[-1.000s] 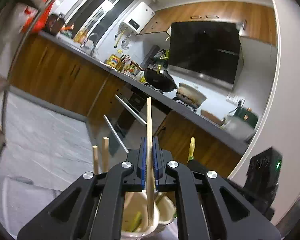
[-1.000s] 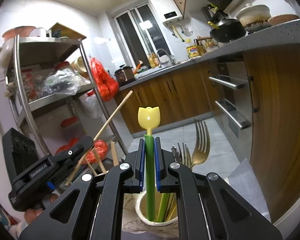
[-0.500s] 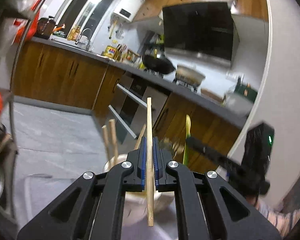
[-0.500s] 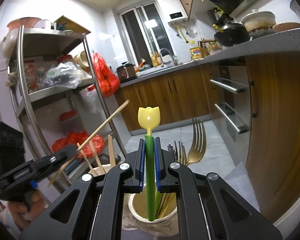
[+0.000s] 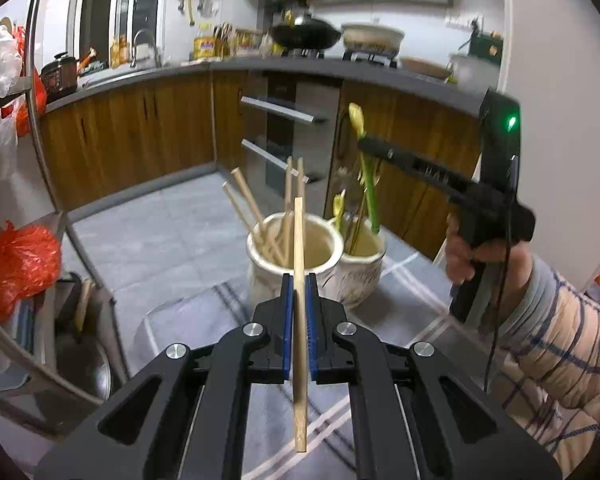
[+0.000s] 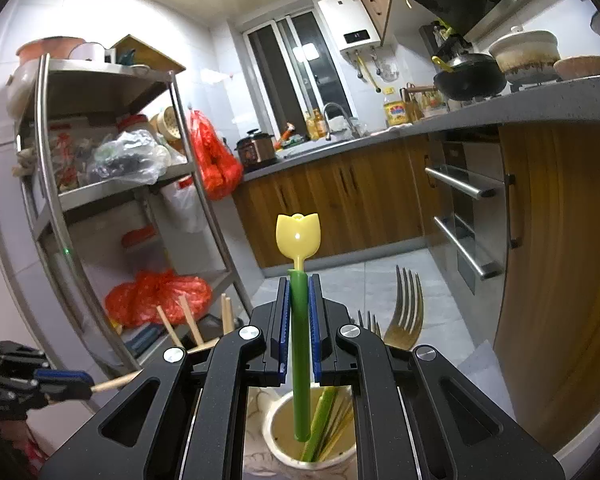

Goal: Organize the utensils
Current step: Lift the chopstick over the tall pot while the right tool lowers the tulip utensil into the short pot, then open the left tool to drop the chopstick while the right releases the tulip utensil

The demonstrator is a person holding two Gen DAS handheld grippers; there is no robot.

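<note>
My left gripper (image 5: 298,284) is shut on a wooden chopstick (image 5: 299,308), its far end over the rim of the left white ceramic holder (image 5: 268,276), which holds several wooden chopsticks (image 5: 256,212). My right gripper (image 6: 299,284) is shut on a green utensil with a yellow tulip top (image 6: 299,320), its lower end hanging inside the right holder (image 6: 280,440). That holder (image 5: 364,276) holds gold forks (image 6: 406,312) and green-handled utensils. The right gripper also shows in the left wrist view (image 5: 440,176), above the right holder.
Both holders stand on a grey cloth with white stripes (image 5: 204,320). A metal shelf rack (image 6: 112,208) with red bags (image 6: 160,296) stands at the left. Wooden cabinets and an oven (image 6: 460,216) line the far side. A checked sleeve (image 5: 560,344) is at the right.
My left gripper has tilted down and swung toward the holders, bringing the chopstick's end over the left holder. The green utensil has risen slightly within the right holder.
</note>
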